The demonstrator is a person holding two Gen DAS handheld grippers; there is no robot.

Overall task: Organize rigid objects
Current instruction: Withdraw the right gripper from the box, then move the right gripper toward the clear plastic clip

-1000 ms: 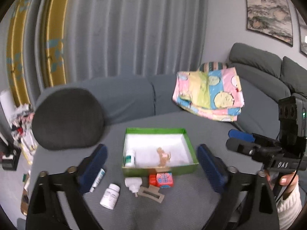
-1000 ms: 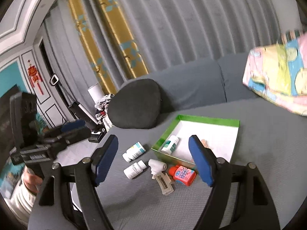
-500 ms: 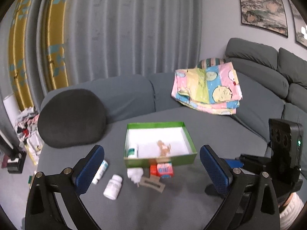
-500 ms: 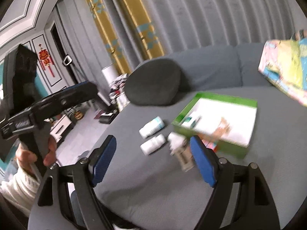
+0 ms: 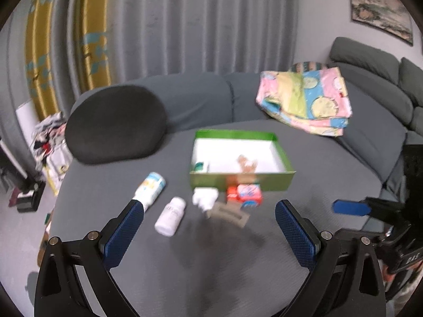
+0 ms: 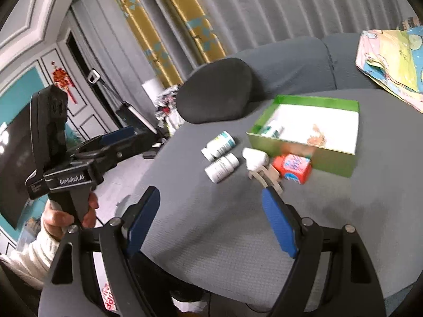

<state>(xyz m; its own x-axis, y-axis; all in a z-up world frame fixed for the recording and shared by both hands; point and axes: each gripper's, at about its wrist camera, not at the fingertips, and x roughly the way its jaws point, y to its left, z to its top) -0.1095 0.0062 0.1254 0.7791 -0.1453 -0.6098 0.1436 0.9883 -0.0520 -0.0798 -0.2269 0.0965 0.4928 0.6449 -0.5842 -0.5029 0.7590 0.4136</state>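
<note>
A: Grey room, grey curtains with gold panels, and a grey padded surface [image 5: 211, 251] with a green box [image 5: 239, 182] sitting towards its far side. A dark cushion [image 5: 116, 124] lies off to the left of the box.

B: What's left outside the box?

A: Five pieces in a loose row before its near wall: a banded bottle [image 6: 219, 144], a white bottle [image 6: 221, 167], a small white lump [image 6: 255, 157], a tan clip [image 6: 267, 175], and a red carton [image 6: 292, 168] just beside the wall. Inside the box I can make out one small bottle in the left corner and a brownish thing, too blurred to name.

B: And the grippers?

A: The left gripper [image 5: 208, 233] and the right gripper [image 6: 211, 220] both have their jaws spread, nothing between them. Both hang above the surface, short of the row.

B: Which is better placed?

A: In the right wrist view, the clip's near end sits just past the right-hand pad, so I'd judge the right one nearer the clip and carton. The white bottle lies ahead of the left jaws, left of centre, its long axis running away from the camera and leaning right, cap on the far end. Closing across its width looks the easier grip.
</note>
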